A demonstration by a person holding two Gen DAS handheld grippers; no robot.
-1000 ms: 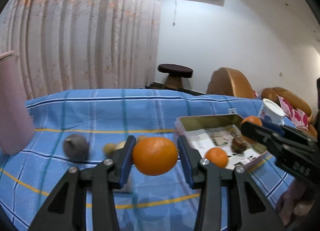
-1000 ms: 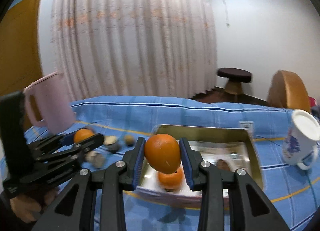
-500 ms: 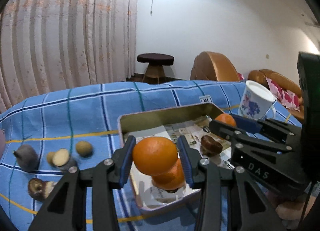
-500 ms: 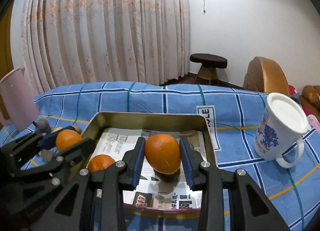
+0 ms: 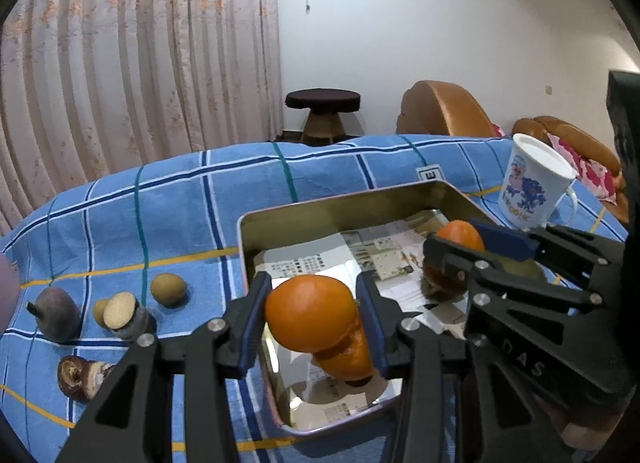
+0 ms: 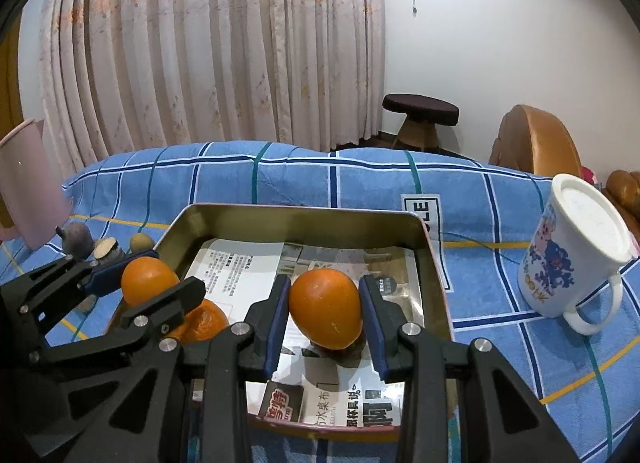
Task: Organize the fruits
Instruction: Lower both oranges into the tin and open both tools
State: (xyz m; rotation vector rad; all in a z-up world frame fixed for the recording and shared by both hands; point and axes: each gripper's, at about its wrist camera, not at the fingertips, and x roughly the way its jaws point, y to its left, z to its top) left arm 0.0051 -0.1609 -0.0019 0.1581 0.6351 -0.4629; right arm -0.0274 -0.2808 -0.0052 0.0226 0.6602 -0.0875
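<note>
My left gripper point(image 5: 312, 317) is shut on an orange point(image 5: 308, 303) and hangs over the near left part of the metal tray point(image 5: 340, 209). Right under that fruit, another orange point(image 5: 352, 361) lies on the tray's newspaper lining. My right gripper point(image 6: 325, 315) is shut on a second orange point(image 6: 326, 303) above the middle of the tray point(image 6: 304, 211). In the right wrist view, the left gripper point(image 6: 154, 281) shows at the left with its orange point(image 6: 146, 279) over the lying orange point(image 6: 206, 323). Under the right gripper point(image 5: 460, 241) sits a dark brown item point(image 5: 438, 289).
Left of the tray, several small brownish and grey items point(image 5: 168, 289) lie on the blue checked cloth point(image 5: 180, 215). A white printed mug point(image 6: 576, 259) stands right of the tray, and a pink jug point(image 6: 24, 191) stands at the far left. A stool and armchairs stand behind.
Both grippers have carried their oranges over the tray and a little lower. The left one swung right, from above the cloth to the tray's near left part.
</note>
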